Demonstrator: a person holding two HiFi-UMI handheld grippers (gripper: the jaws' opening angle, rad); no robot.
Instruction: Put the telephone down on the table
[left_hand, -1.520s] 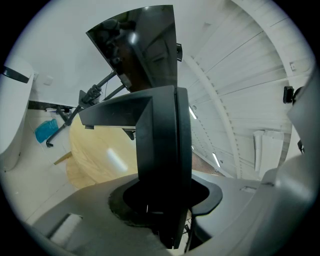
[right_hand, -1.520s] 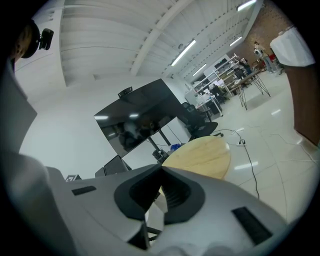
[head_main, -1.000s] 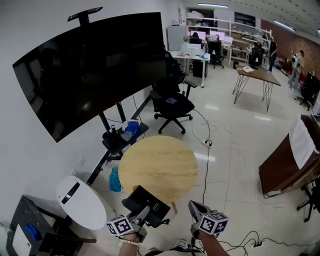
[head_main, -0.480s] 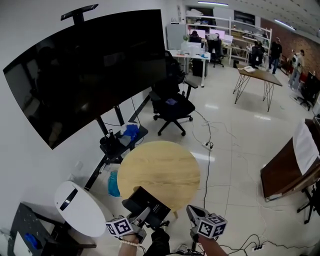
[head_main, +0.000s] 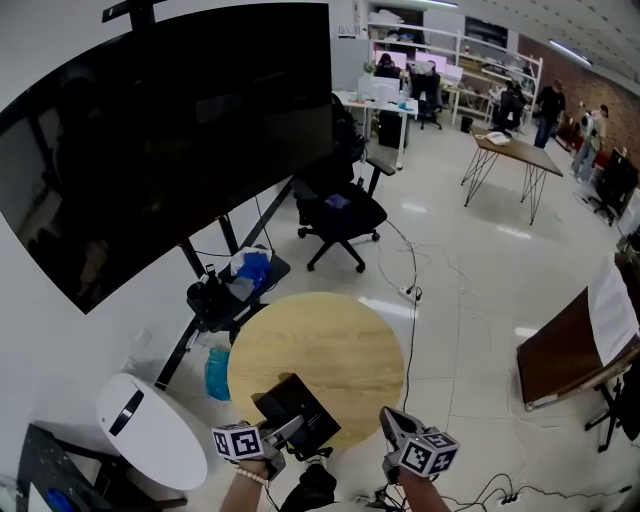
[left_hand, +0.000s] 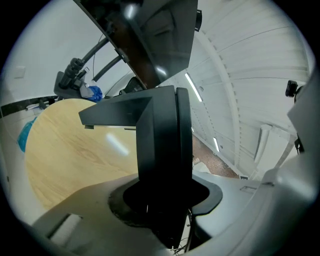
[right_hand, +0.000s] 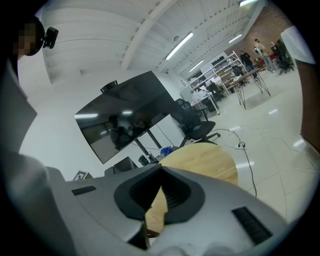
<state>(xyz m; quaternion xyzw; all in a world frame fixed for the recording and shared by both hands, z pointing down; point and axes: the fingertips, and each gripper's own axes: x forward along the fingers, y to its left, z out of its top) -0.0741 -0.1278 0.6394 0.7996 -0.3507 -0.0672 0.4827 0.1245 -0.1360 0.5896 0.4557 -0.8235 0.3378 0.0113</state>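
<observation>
The telephone (head_main: 295, 410) is a flat black device, and my left gripper (head_main: 290, 432) is shut on its near end. It hangs tilted over the near edge of the round wooden table (head_main: 320, 340). In the left gripper view the telephone (left_hand: 160, 150) stands up from between the jaws, with the table (left_hand: 65, 145) behind it to the left. My right gripper (head_main: 395, 425) is to the right of the telephone, just short of the table's edge. Its jaws are together and hold nothing. The right gripper view looks over the gripper (right_hand: 159, 192) onto the table (right_hand: 210, 162).
A large black screen (head_main: 170, 140) on a wheeled stand rises behind the table at the left. A white round unit (head_main: 150, 430) and a blue bag (head_main: 217, 372) sit left of the table. A black office chair (head_main: 335, 215) stands beyond it, a brown desk (head_main: 575, 345) at the right.
Both grippers have come forward toward the table. The telephone, still held in the left gripper, now hangs over the table's near edge instead of in front of it.
</observation>
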